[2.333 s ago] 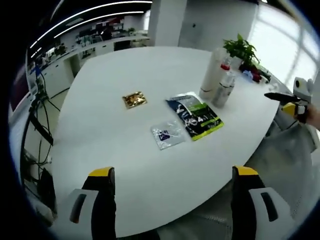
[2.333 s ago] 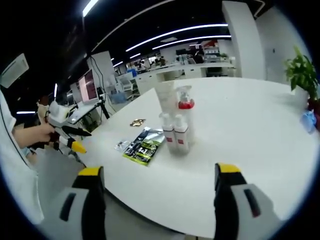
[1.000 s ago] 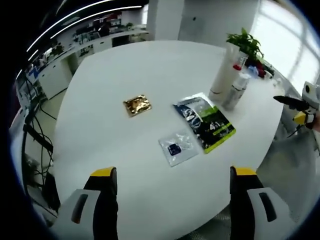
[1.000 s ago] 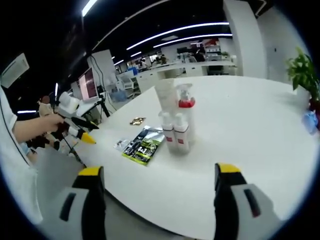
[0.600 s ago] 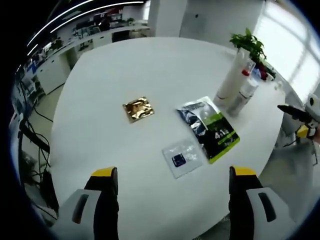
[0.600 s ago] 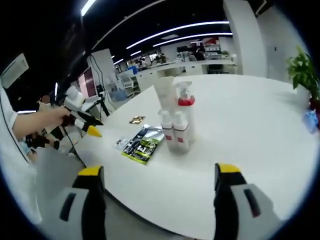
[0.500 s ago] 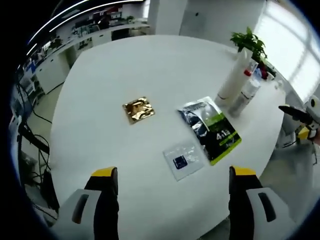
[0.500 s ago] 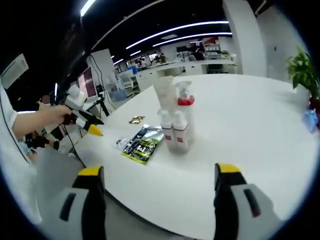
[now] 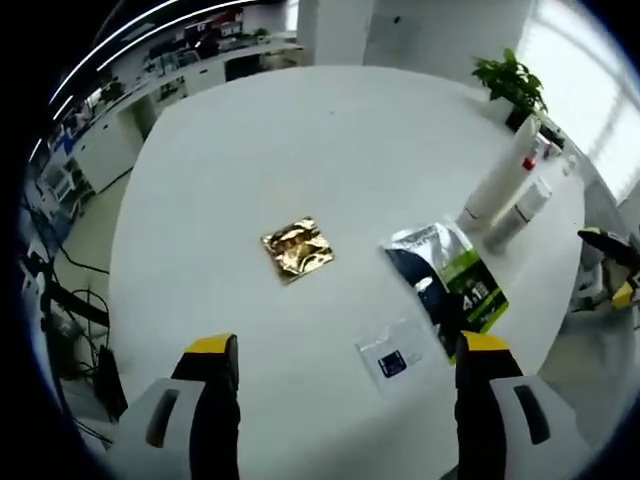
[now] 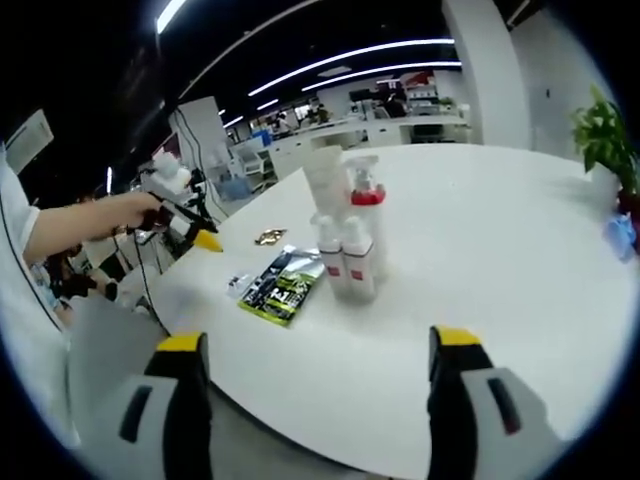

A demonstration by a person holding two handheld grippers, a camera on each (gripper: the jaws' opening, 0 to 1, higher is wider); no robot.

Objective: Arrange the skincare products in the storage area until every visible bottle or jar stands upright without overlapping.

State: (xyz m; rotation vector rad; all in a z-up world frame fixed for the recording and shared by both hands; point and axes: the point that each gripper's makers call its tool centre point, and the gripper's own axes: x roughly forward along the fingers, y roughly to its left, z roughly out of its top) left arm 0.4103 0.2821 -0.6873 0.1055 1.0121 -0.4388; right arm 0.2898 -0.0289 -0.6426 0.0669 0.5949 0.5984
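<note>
The round white table (image 9: 300,130) spreads wide under me, and in the right gripper view its near edge (image 10: 420,400) curves across in front of my right gripper (image 10: 318,400), whose two yellow-tipped jaws stand well apart with nothing between them. My left gripper (image 9: 340,400) hangs over the near part of the table, its jaws likewise spread and holding nothing. Toward the table's far right side the bottles stand together, upright: a tall white tube (image 10: 326,185), a pump bottle with a red collar (image 10: 364,215) just beside it, and two small white bottles (image 10: 345,260) side by side in front of them, close enough that I cannot tell if they touch. In the left gripper view the same cluster shows as a tall white tube (image 9: 500,175) with a smaller bottle (image 9: 520,210) beside it. A potted plant (image 9: 515,85) sits further along the table edge. Flat on the table near the bottles lies a dark and green packet (image 9: 450,285), then a smaller clear sachet with a blue label (image 9: 392,352) close to it, and a small gold foil packet (image 9: 297,249) apart from both, toward the middle.
</note>
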